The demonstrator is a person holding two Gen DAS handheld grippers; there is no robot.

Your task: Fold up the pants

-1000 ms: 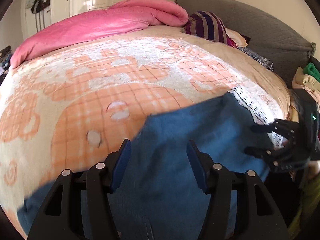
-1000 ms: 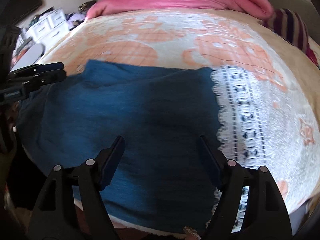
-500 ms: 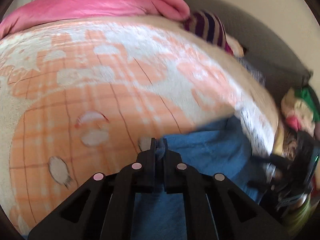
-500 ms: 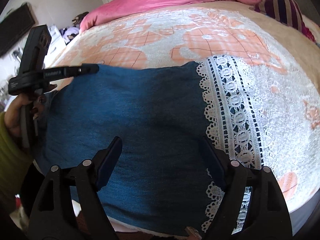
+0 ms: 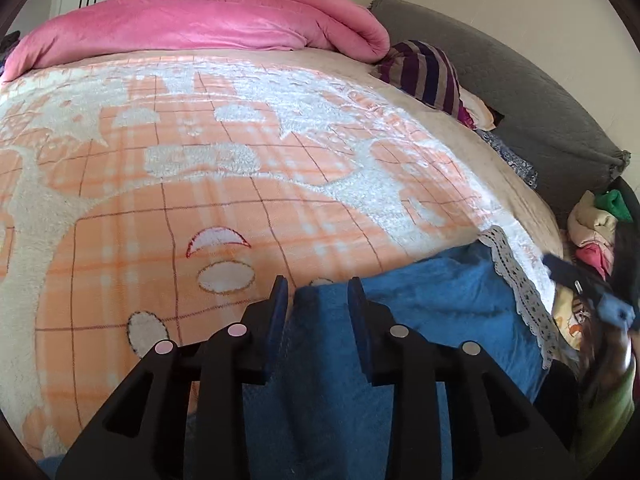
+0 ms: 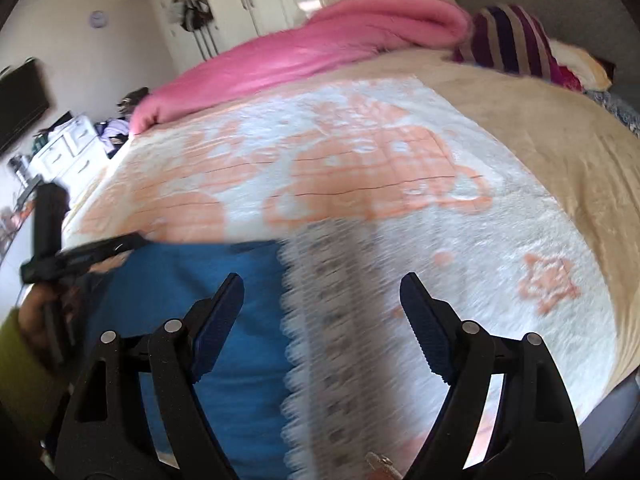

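Blue denim pants (image 5: 420,320) with a white lace hem (image 5: 520,280) lie on the near part of the bed. My left gripper (image 5: 318,300) stands partly open over the pants' far edge, with fabric between its fingers but no grip. In the right wrist view the pants (image 6: 192,280) fill the lower left and the lace hem (image 6: 332,320) runs down the middle. My right gripper (image 6: 322,312) is wide open above the lace hem. The left gripper also shows in the right wrist view (image 6: 96,252), and the right gripper at the right edge of the left wrist view (image 5: 588,292).
The bed carries an orange and white fleece blanket (image 5: 240,184). A pink duvet (image 5: 208,28) is rolled up at the far side. A striped pillow (image 5: 424,72) and a grey headboard (image 5: 520,92) are at the right. A clothes pile (image 5: 596,224) lies beside the bed.
My left gripper shut on the pants' edge half a second ago and has now opened partway. My right gripper stayed open and swung to the right, over the lace hem.
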